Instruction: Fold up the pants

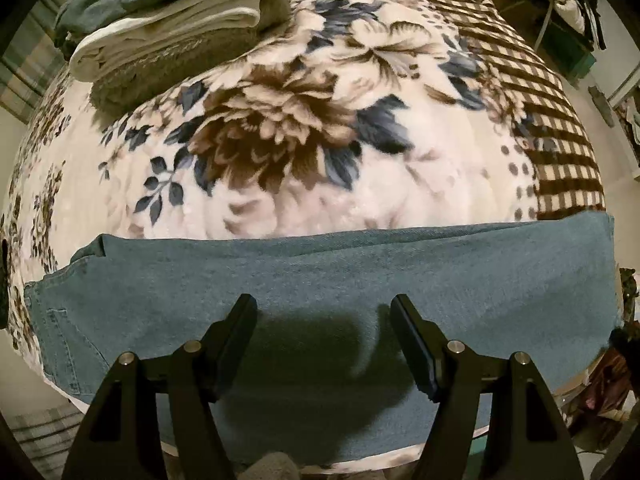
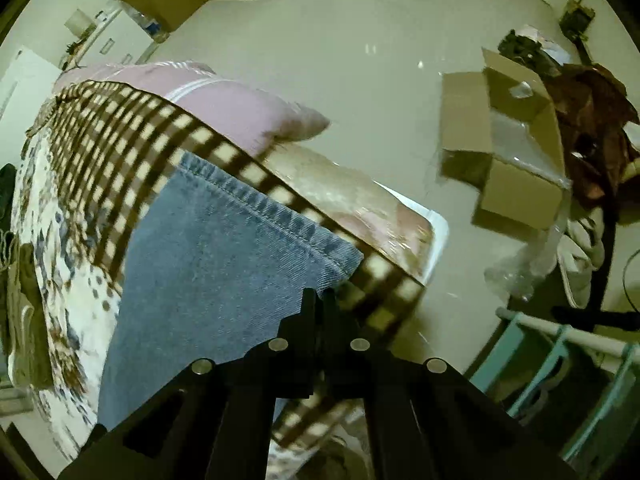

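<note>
1. The left gripper (image 1: 324, 312) stands with its jaws wide apart and nothing between the pads. It points steeply down at the pants (image 1: 320, 276), and its shadow falls on the denim directly between the two black fingers (image 1: 240, 328).

2. The right gripper (image 2: 319, 300) has its jaws drawn fully together, the two tips meeting in a narrow point. That point sits at the corner of the leg hem (image 2: 276, 208), just where the denim ends. Whether a fold of cloth is pinched between the tips cannot be told, since the fingers themselves hide the spot.

3. The pants are blue jeans laid flat across the near edge of the bed. In the left wrist view they run as a broad band from side to side under the jaws, with a pocket (image 1: 60, 332) towards the left end. In the right wrist view the stitched hem crosses diagonally ahead of the closed tips.

4. Under the pants lies a blanket (image 1: 280, 140) with large brown and blue flowers and a brown checked border (image 2: 120, 140). The hem rests on that checked border.

5. Well beyond the left jaws, at the far left of the bed, sits a stack of folded clothes (image 1: 180, 32).

6. Past the bed edge in the right wrist view, the pale floor (image 2: 360, 60) carries an open cardboard box (image 2: 508, 152).
</note>
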Demonstrator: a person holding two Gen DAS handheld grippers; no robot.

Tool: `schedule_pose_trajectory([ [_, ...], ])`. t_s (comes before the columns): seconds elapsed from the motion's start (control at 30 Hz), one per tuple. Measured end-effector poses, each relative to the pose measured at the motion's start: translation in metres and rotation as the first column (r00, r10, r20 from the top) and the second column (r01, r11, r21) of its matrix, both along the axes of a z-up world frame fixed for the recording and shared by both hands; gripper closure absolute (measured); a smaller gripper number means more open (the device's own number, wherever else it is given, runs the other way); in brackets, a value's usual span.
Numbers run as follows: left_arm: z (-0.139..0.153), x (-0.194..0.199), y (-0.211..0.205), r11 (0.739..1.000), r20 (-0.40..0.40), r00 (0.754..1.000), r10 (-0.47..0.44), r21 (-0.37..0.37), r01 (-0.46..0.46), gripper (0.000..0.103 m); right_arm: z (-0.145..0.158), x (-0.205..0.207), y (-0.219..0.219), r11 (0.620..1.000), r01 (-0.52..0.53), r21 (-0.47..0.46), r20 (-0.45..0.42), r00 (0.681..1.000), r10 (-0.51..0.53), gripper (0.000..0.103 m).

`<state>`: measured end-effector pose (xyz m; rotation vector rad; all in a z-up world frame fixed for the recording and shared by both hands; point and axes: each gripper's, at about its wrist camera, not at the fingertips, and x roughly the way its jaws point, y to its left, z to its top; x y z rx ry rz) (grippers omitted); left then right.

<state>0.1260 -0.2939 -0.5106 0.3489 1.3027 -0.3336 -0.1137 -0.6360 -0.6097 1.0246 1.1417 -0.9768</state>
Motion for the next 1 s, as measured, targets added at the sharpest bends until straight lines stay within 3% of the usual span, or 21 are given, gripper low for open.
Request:
schedule_pose_trajectory([
  [0.13,-0.008,0.005,0.010,1.000,-0.033,0.999,0.029,-0.007,-0.029,0.036,-0.029,0.000,-0.007,0.991,-0.032,0.127,-0.066,0.997,0.040,0.092],
  [0.17,-0.007,0.006,0.015,0.999,-0.041,0.998,0.038,-0.016,-0.039,0.036,-0.027,0.003,-0.008,0.990,-0.038,0.138,-0.051,0.998,0.045,0.080],
  [0.2,-0.005,0.007,0.022,0.998,-0.043,0.998,0.049,-0.028,-0.050,0.036,-0.020,0.008,-0.006,0.989,-0.059,0.136,-0.027,0.998,0.063,0.058],
  [0.23,-0.002,0.007,0.030,0.997,-0.041,0.997,0.061,-0.036,-0.062,0.036,-0.008,0.018,-0.001,0.987,-0.100,0.126,-0.002,0.995,0.101,0.049],
  [0.3,0.003,0.012,0.051,0.994,-0.052,0.994,0.095,-0.047,-0.097,0.028,0.017,0.048,0.018,0.970,-0.219,0.109,0.044,0.976,0.216,0.046],
  [0.37,0.010,0.020,0.079,0.987,-0.066,0.988,0.143,-0.062,-0.147,0.020,0.040,0.089,0.055,0.920,-0.378,0.108,0.068,0.926,0.372,0.045],
  [0.43,0.019,0.031,0.115,0.977,-0.056,0.978,0.199,-0.062,-0.203,0.017,0.054,0.137,0.103,0.833,-0.532,0.149,0.122,0.846,0.518,0.045],
  [0.53,0.029,0.050,0.177,0.955,-0.028,0.956,0.292,-0.048,-0.293,0.012,0.063,0.208,0.189,0.671,-0.710,0.211,0.256,0.703,0.663,0.045],
  [0.67,0.027,0.079,0.277,0.905,0.021,0.905,0.425,-0.005,-0.425,0.011,0.050,0.305,0.314,0.410,-0.883,0.228,0.349,0.467,0.812,0.045],
  [0.73,0.018,0.092,0.317,0.880,0.027,0.880,0.475,0.022,-0.475,0.011,0.031,0.346,0.374,0.284,-0.931,0.228,0.336,0.349,0.875,0.045],
  [0.8,0.005,0.108,0.359,0.848,0.013,0.849,0.528,0.037,-0.528,0.011,0.006,0.380,0.424,0.166,-0.956,0.243,0.268,0.231,0.935,0.045],
  [0.9,-0.007,0.125,0.399,0.815,-0.001,0.815,0.579,0.025,-0.579,0.011,-0.031,0.406,0.469,0.040,-0.947,0.319,0.168,0.099,0.981,0.046],
  [0.93,-0.010,0.129,0.409,0.807,-0.005,0.807,0.590,0.021,-0.590,0.011,-0.039,0.408,0.477,0.012,-0.940,0.340,0.149,0.067,0.987,0.050],
  [1.0,-0.012,0.137,0.424,0.800,-0.014,0.800,0.599,0.002,-0.599,0.011,-0.042,0.409,0.490,-0.038,-0.945,0.326,0.090,-0.009,0.996,0.091],
])
